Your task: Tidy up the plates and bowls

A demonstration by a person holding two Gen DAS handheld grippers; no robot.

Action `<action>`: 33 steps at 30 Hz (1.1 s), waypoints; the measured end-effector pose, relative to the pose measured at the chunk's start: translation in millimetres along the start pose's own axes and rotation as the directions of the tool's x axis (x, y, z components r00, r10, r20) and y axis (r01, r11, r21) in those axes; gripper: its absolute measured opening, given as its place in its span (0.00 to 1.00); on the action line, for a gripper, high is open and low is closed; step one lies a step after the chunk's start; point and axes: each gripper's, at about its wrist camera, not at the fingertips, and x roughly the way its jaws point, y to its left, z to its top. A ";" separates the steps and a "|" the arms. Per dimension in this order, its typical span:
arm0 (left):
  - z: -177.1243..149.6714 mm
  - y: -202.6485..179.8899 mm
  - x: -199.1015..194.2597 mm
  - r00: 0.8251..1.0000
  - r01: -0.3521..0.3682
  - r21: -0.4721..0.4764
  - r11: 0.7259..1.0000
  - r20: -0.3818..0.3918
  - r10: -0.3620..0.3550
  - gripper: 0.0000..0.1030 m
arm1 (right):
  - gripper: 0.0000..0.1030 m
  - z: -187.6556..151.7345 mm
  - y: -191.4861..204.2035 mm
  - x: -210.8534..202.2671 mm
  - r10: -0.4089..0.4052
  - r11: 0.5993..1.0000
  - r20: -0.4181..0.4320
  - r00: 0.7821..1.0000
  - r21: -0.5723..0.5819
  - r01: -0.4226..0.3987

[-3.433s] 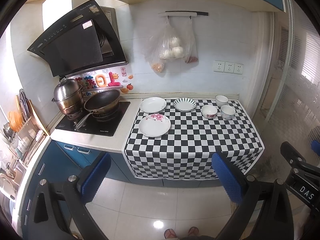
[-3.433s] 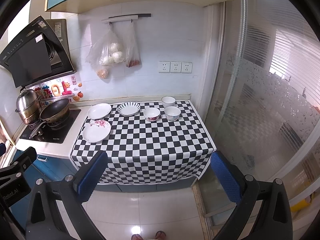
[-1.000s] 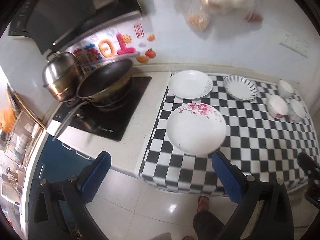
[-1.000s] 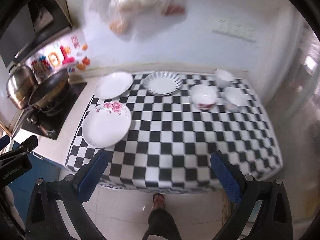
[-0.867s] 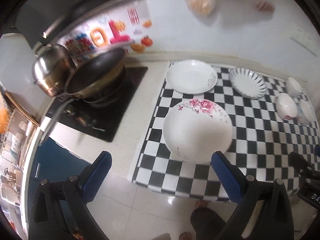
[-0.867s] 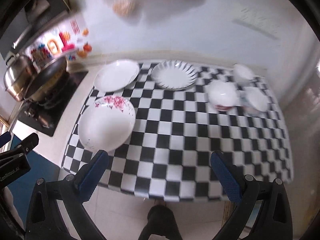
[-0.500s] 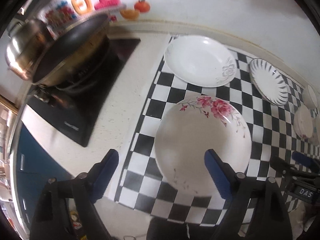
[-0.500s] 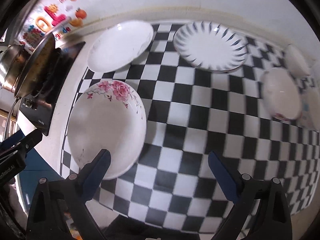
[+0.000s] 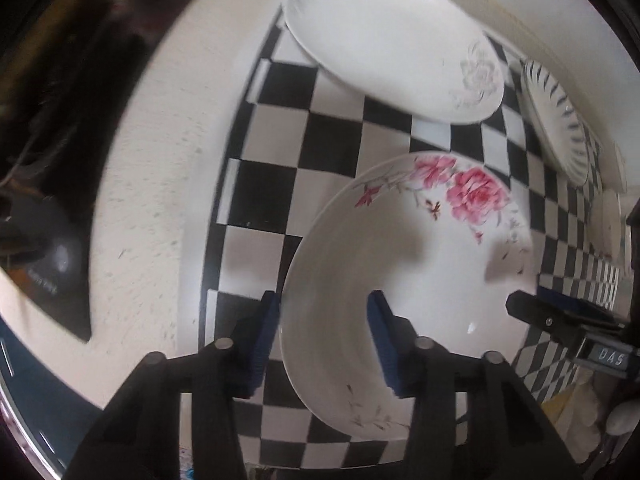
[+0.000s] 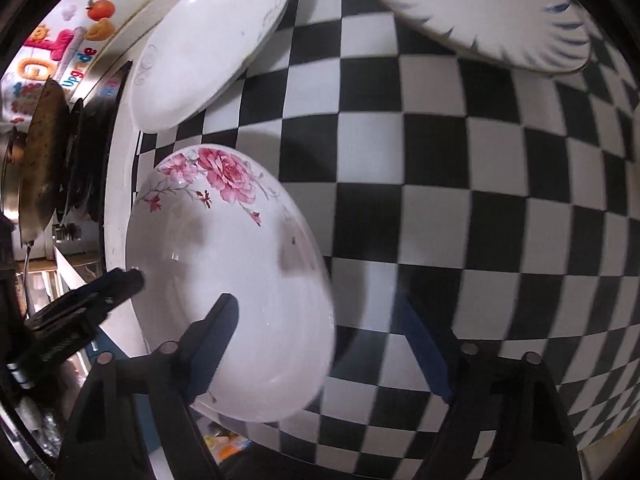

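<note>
The rose plate (image 9: 404, 280) lies on the checkered cloth (image 9: 280, 184) that covers the surface, directly ahead of both tongs. My left tongs (image 9: 324, 332) straddle its left rim: the left blue pad (image 9: 264, 336) sits outside the rim over the cloth, and the right pad (image 9: 384, 340) sits over the plate's inner face. The jaws are partly open, with a clear gap between each pad and the rim; they hold nothing. My right tongs (image 10: 320, 344) straddle the plate's right rim in the same manner: the left pad (image 10: 212, 344) is over the plate's inner face, and the right pad (image 10: 424, 348) is over the cloth beyond the rim. These jaws stand wide open and hold nothing.

In the left wrist view, the tip of the right tongs shows at the plate's right edge. In the right wrist view, the tip of the left tongs shows at the plate's left edge.

Beyond the rose plate, further from the tongs, a plain white plate (image 9: 392, 40) rests near the cloth's left edge. To its right sits a plate with dark radial streaks (image 10: 476, 12). Left of the left tongs, off the cloth, I see the black cooktop (image 9: 80, 128), and the right wrist view shows a dark pan (image 10: 40, 160) there.
</note>
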 end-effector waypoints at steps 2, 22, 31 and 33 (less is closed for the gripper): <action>4.0 2.2 7.8 0.999 0.022 0.024 0.999 -0.025 -0.021 0.35 | 0.72 1.4 1.3 5.0 0.017 1.000 -0.009 1.000 0.015 -0.017; -7.3 -21.7 7.4 1.000 0.020 0.093 0.996 -0.014 -0.018 0.30 | 0.22 -10.5 -16.2 4.1 -0.014 1.000 -0.047 0.999 0.013 0.015; -25.9 -95.7 -19.8 0.999 -0.004 0.158 0.987 0.045 -0.003 0.30 | 0.21 -26.3 -58.6 -39.8 0.006 1.000 0.004 1.000 0.015 -0.006; -27.6 -114.5 -17.9 0.999 0.007 0.175 0.985 0.040 -0.014 0.30 | 0.21 -31.3 -74.0 -50.9 0.006 1.000 0.018 1.000 0.027 -0.006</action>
